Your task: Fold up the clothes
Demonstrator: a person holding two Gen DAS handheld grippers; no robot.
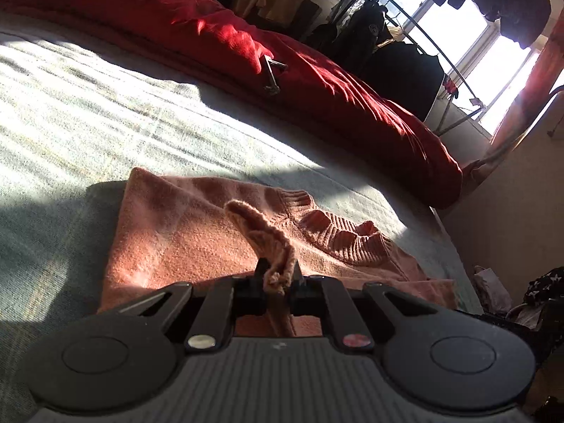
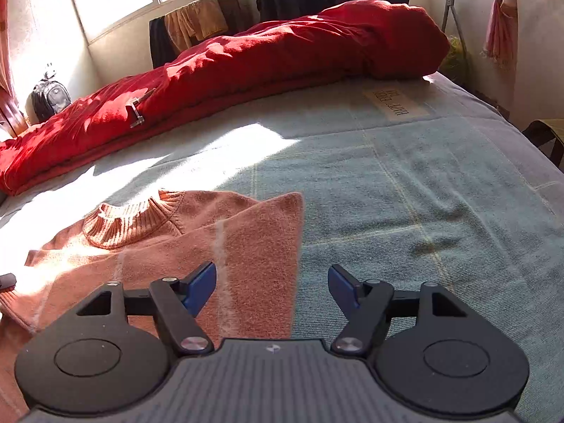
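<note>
A salmon-pink knit sweater (image 1: 183, 236) lies partly folded on the pale blue bedspread (image 1: 88, 105), its ribbed collar (image 1: 331, 229) toward the right. My left gripper (image 1: 278, 278) is shut on a pinched ridge of the sweater's knit, which stands up between the jaws. In the right wrist view the same sweater (image 2: 197, 239) lies at lower left, collar (image 2: 130, 222) toward the back. My right gripper (image 2: 271, 282) hovers over the sweater's right edge with its blue-padded fingers (image 2: 202, 282) apart and nothing pressed between them.
A rolled red duvet (image 2: 264, 60) runs along the far side of the bed, with a small metal tool (image 2: 139, 109) on it. Clothes hang at the sunlit window (image 1: 458, 28). A backpack (image 2: 47, 100) stands by the wall. A white label (image 2: 394, 104) sits on the bedspread (image 2: 423, 194).
</note>
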